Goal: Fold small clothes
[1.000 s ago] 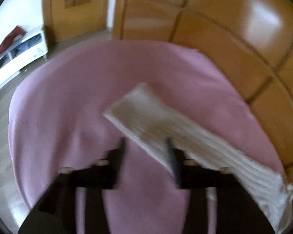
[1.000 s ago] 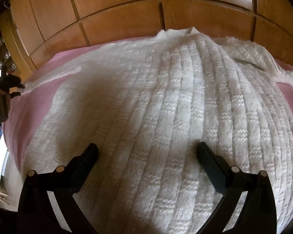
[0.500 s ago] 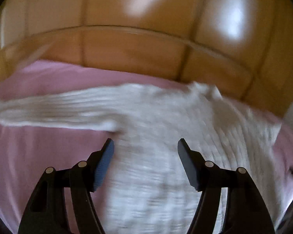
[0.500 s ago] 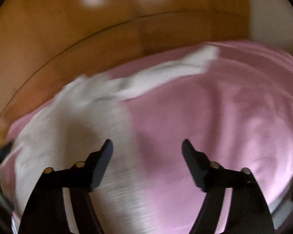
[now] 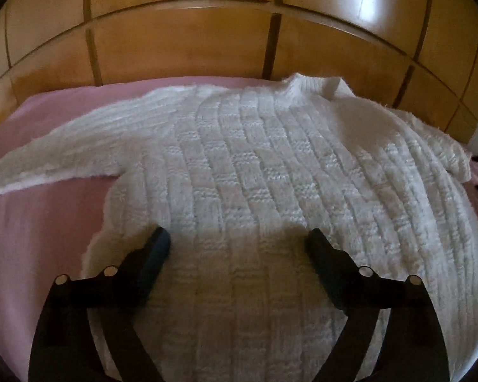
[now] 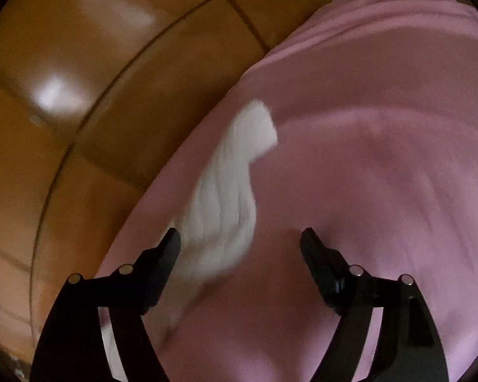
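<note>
Now the white knit sweater (image 5: 271, 172) lies flat on the pink bed (image 5: 41, 222), unfolded. Both tongs, left (image 5: 235, 242) and right (image 6: 239, 242), have just been opening, gaping empty; next, I'd say, pinch a sleeve (image 6: 232, 184).

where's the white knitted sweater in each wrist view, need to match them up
Left wrist: the white knitted sweater fills the middle and right, spread flat on the pink bed sheet, collar toward the wooden headboard.
Right wrist: only one white sleeve shows, blurred, left of centre, running up from the lower left.
Shared landmark: the wooden headboard, across the top in the left view, upper left in the right view.
</note>
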